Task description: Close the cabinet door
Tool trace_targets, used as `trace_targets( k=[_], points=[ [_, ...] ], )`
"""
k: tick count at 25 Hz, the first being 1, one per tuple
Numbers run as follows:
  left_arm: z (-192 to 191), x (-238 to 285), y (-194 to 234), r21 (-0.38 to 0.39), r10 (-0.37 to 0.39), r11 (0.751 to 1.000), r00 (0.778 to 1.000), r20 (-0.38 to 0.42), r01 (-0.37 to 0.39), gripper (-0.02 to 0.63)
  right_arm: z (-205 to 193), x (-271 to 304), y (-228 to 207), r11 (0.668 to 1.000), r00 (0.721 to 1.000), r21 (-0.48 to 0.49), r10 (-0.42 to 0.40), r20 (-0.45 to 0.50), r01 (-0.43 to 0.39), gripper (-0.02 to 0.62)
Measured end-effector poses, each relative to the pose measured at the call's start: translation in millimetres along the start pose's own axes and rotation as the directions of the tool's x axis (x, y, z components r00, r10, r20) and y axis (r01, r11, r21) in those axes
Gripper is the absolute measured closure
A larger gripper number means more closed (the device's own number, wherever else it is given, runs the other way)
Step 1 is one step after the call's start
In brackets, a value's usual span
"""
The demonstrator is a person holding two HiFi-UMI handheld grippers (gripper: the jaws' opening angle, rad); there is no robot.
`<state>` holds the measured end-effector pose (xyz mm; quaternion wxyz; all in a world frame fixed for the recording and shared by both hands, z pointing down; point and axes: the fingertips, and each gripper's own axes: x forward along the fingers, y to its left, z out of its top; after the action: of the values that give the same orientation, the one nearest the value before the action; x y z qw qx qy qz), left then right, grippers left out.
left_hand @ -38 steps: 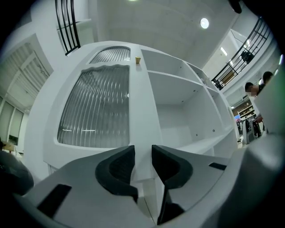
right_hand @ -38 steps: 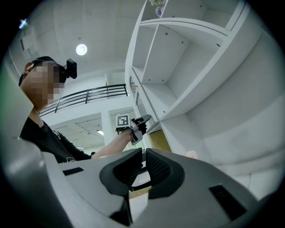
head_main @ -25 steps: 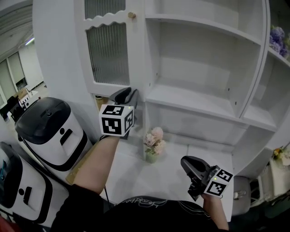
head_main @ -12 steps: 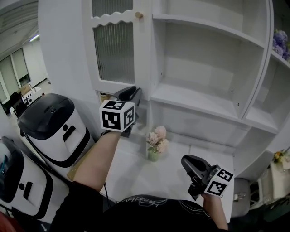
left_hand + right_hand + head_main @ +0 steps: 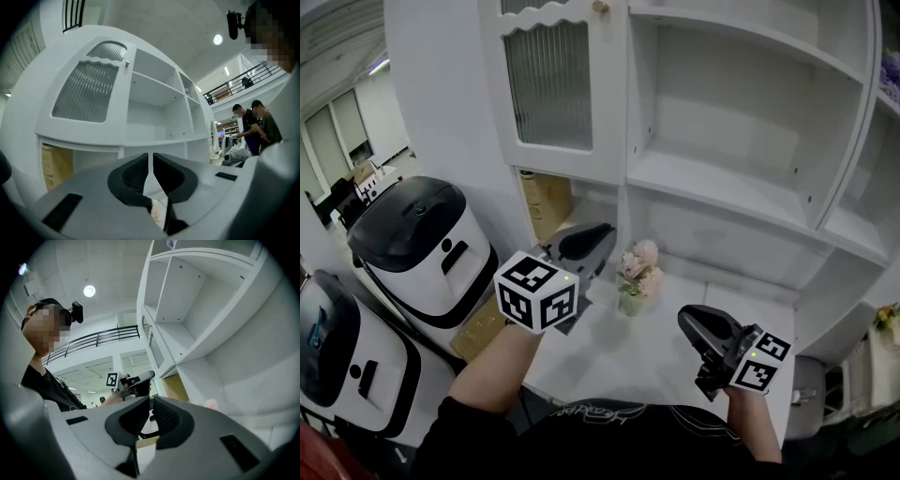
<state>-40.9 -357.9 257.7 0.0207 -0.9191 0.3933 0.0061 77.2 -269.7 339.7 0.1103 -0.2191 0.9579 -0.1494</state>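
The right hand-held gripper (image 5: 689,323) is nearest, held low at the near right above the white worktop (image 5: 647,356). Its jaws stand together but for a thin slit, with nothing between them. It touches nothing.

Slightly farther and to the left is the left hand-held gripper (image 5: 598,236), over the worktop's left part and pointing toward the cabinet (image 5: 441,103). Its jaws have just been closing. Only a narrow gap remains between the pads, and nothing stands in it. This gripper is clear of the cabinet door (image 5: 558,84) and well below the knob (image 5: 600,7).

Just right of the left gripper's tip, a vase of pink flowers (image 5: 638,272) stands upright on the worktop near the cabinet's base.

At the near left, off the worktop, stands a white machine (image 5: 420,246) with a black top. A second like it is nearer (image 5: 328,356).

The cabinet door is at the far left, in the upper part of the cabinet. It is white with a ribbed glass panel. Its knob sits at the right edge, beside the open shelves (image 5: 722,183). The door lies flat against the cabinet front, and neither the head view nor the left gripper view shows a gap. A brown cardboard box (image 5: 546,202) stands in the recess below the door.
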Motion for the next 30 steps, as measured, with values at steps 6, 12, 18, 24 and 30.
trace_targets(
  k=[6, 12, 18, 24, 30],
  points=[
    [-49.6, -27.7, -67.9, -0.106, -0.207, 0.974, 0.976, -0.065, 0.2, 0.56, -3.3, 19.9, 2.9, 0.999, 0.999, -0.013, 0.03, -0.038, -0.031, 0.541],
    [-69.1, -49.3, -89.6, -0.21, -0.211, 0.957, 0.977, -0.039, 0.199, 0.568, -13.1, 32.3, 10.2, 0.997, 0.997, 0.024, 0.068, -0.026, -0.067, 0.541],
    [-76.6, -63.4, -77.5, -0.27, -0.144, 0.952, 0.99, 0.007, 0.141, 0.569, -19.3, 33.3, 13.9, 0.998, 0.998, 0.015, 0.059, -0.038, -0.058, 0.541],
    [-79.9, -61.0, -83.1, -0.255, -0.14, 0.957, 0.99, 0.004, 0.137, 0.569, -27.3, 31.6, 13.8, 0.999, 0.998, 0.021, 0.05, -0.049, -0.049, 0.541],
    [-82.3, -56.1, -85.1, -0.26, -0.142, 0.956, 0.99, -0.018, 0.132, 0.569, -26.7, 29.6, 12.4, 0.999, 0.998, 0.026, 0.044, -0.042, -0.043, 0.541]
  ],
)
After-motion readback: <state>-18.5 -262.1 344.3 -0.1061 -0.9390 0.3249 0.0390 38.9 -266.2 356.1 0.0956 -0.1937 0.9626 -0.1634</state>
